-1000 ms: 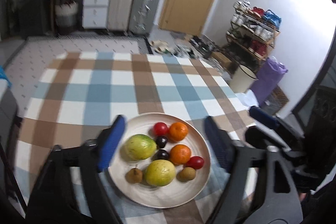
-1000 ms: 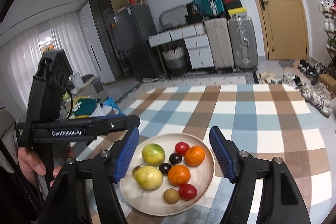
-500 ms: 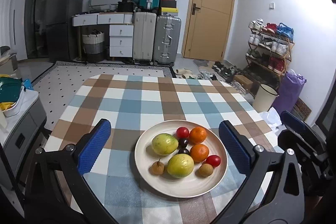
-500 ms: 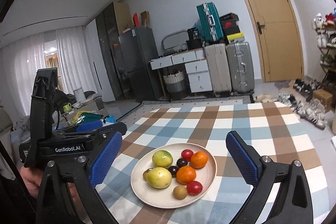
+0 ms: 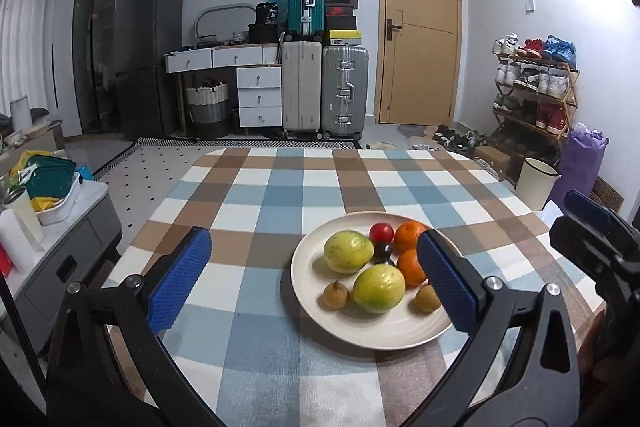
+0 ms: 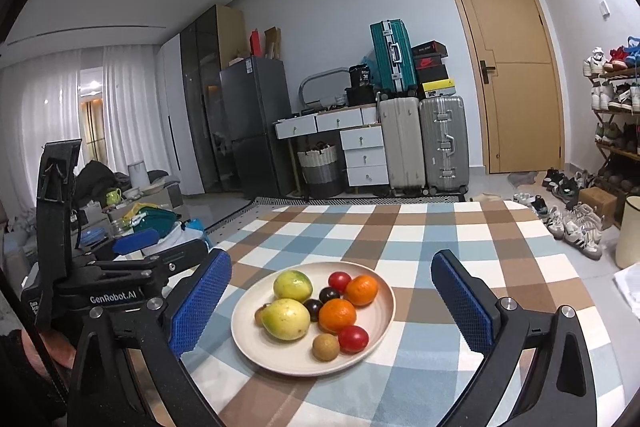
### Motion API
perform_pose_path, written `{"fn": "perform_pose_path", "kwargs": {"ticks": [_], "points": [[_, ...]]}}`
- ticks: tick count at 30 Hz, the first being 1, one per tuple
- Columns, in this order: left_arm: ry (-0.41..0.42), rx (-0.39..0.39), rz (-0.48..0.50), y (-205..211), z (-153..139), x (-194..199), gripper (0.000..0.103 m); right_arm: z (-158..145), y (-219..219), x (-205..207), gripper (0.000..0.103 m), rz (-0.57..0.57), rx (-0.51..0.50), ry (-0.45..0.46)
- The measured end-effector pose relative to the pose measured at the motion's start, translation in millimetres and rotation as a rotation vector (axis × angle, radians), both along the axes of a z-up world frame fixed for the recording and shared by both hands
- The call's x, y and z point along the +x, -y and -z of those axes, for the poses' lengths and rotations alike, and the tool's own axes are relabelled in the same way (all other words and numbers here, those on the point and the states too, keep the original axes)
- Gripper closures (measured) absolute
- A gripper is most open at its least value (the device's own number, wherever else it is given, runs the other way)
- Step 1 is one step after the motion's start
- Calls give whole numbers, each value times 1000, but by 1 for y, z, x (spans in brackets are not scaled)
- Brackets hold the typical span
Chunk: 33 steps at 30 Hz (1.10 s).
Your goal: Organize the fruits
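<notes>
The tabletop point(image 6: 440, 239) wore a plaid of brown, pale blue and white squares. On it, the plate point(image 6: 248, 341) was cream. Two yellow-green fruits point(image 6: 286, 319) lay at its 9 to 11 o'clock side, two oranges point(image 6: 338, 315) toward 2 o'clock, two red tomatoes point(image 6: 353, 339) at 12 and 5 o'clock, and two near-black plums point(image 6: 329, 294) at the centre. Each hand-held gripper point(image 6: 328, 307) was black with blue dimpled pads point(image 6: 198, 307). The door point(image 6: 516, 67) was tan.
</notes>
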<state>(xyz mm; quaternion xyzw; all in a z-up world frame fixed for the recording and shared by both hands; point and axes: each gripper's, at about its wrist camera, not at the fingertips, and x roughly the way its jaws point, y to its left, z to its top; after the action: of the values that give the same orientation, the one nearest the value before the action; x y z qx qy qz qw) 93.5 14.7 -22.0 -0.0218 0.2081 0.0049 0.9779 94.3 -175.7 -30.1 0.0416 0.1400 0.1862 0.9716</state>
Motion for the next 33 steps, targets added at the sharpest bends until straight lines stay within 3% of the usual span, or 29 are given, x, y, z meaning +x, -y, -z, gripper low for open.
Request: {"fn": "perform_pose_path", "kwargs": {"ticks": [5,11,15,21,33], "points": [[2,-18,-14,-4,18,3,0,11,-1,-3,1,18,-33,5],[62,-19,-61,-12,28,2,0,23,0,-5,1,39,-64,16],[117,32,-58,-7,37,0,0,33,-7,0,1,28,-110,-13],[105,42,-11,-2,42,6,0,34,-13,-1,1,23,-138,-8],[106,43,-12,0,42,7,0,35,-12,0,1,21,-134,-20]]}}
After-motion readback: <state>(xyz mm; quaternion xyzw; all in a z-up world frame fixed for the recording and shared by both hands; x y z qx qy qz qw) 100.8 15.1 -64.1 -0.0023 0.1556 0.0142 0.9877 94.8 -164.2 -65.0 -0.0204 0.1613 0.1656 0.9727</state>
